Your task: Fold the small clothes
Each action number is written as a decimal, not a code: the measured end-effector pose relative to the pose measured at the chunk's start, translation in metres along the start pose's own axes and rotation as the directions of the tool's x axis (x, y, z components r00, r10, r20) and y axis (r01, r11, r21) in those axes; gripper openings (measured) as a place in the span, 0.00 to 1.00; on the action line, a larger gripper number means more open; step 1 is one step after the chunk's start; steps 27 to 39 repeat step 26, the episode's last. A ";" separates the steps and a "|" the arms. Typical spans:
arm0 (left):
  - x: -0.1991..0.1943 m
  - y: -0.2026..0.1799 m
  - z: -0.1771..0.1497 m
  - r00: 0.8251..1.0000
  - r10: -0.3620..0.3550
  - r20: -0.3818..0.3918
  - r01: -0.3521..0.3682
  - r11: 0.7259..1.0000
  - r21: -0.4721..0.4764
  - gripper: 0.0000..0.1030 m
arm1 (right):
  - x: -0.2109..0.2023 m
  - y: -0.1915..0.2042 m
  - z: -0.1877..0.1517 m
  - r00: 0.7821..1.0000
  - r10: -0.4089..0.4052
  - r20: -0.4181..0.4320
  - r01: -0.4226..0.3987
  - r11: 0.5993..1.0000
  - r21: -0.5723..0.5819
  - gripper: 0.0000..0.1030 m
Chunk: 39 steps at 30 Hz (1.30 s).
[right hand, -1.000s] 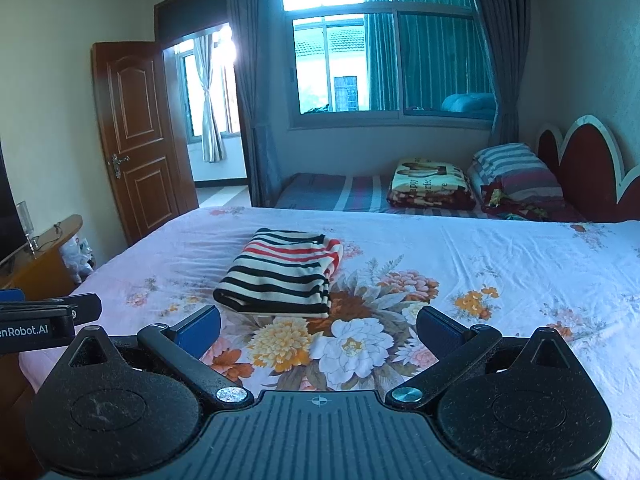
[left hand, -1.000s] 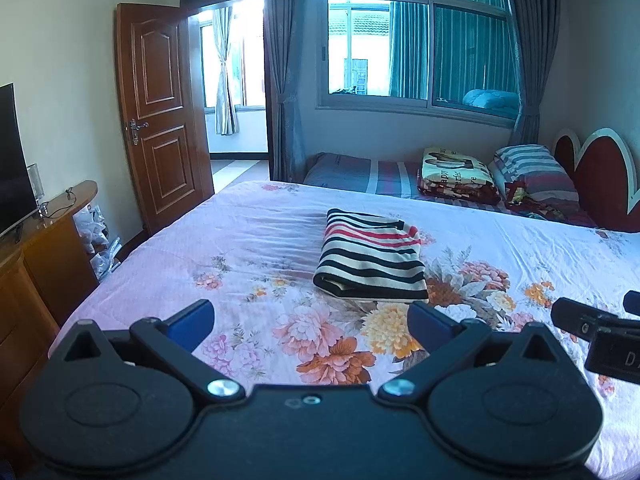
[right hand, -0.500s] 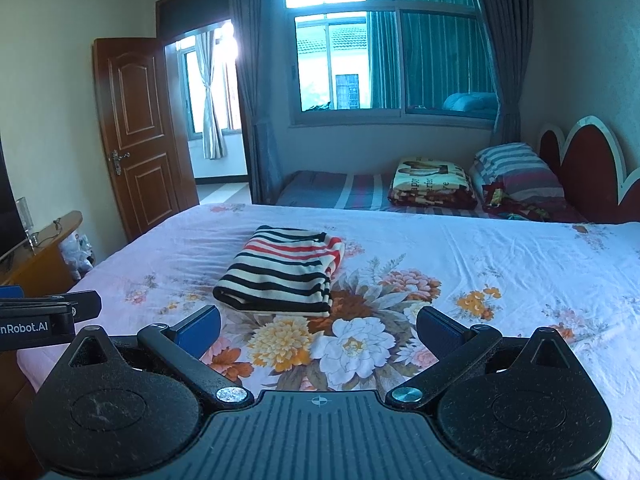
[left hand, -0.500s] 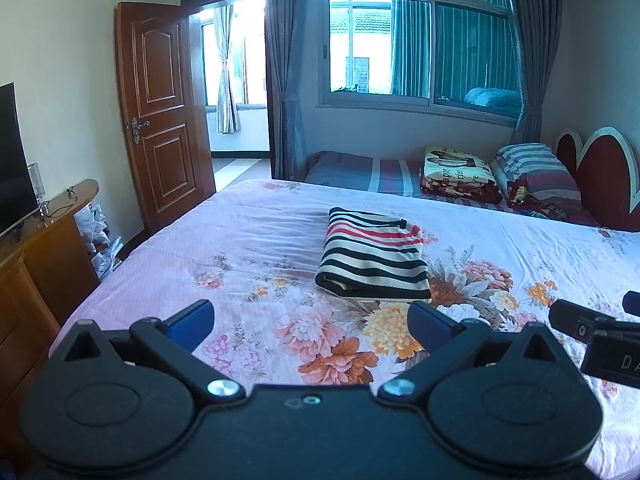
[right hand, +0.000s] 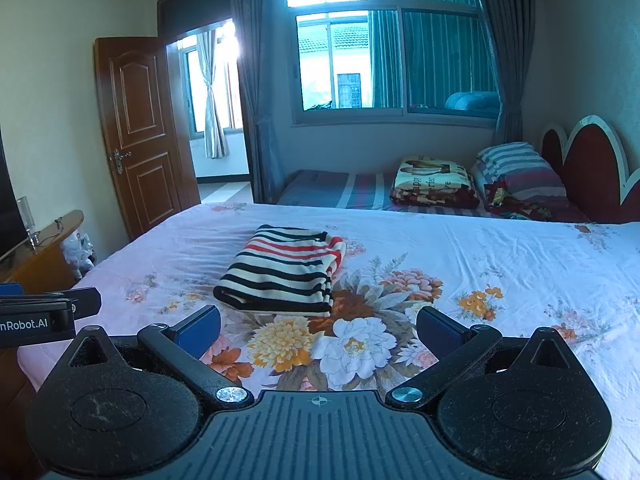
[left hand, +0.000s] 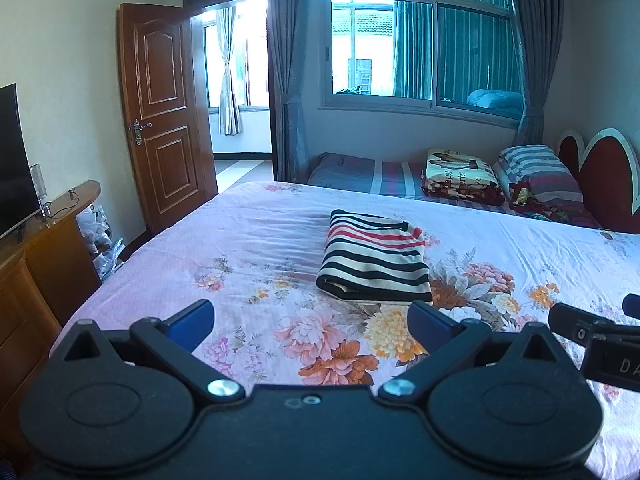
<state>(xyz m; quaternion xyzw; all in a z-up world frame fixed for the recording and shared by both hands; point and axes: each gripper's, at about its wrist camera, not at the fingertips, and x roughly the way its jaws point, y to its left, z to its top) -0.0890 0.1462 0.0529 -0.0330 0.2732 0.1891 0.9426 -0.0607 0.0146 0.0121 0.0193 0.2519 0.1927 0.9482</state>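
- Striped garment (left hand: 374, 260) sits mid-frame in the left wrist view, already folded into a compact rectangle on the floral bedsheet (left hand: 248, 240); rolled edge faces the cameras, red stripes toward the far end.
- In the right wrist view the same garment (right hand: 284, 274) lies left of centre, flat on the sheet, nothing on top of it.
- Left gripper (left hand: 310, 322): jaws spread wide, nothing between them, low in the frame and short of the garment, not touching it.
- Right gripper (right hand: 318, 330): jaws also wide apart and empty, held over the flower print near the garment's near edge, clear of the cloth.
- Each gripper's body shows at the edge of the other's view (lower right in the left view, lower left in the right), so they are held side by side facing the bed.
- Judgement: fold looks finished; both tools sit back and open because there is nothing left to pinch.
- Folded blanket (left hand: 460, 178) and striped pillow (left hand: 536, 170) are upper right, by the red headboard (left hand: 604, 188), well apart from the work area.
- Risk, if any: nudging the stack would spoil the fold.
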 end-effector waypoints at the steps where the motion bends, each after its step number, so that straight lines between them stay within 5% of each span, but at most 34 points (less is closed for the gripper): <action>1: 0.000 -0.001 0.000 1.000 0.001 0.000 -0.001 1.000 0.000 1.00 | 0.000 -0.001 0.000 1.000 0.001 -0.001 -0.001 1.000 0.001 1.00; 39: 0.015 -0.005 -0.004 1.000 -0.017 -0.016 0.018 1.000 0.017 0.97 | 0.018 0.002 -0.004 0.999 0.003 -0.043 -0.003 1.000 0.002 1.00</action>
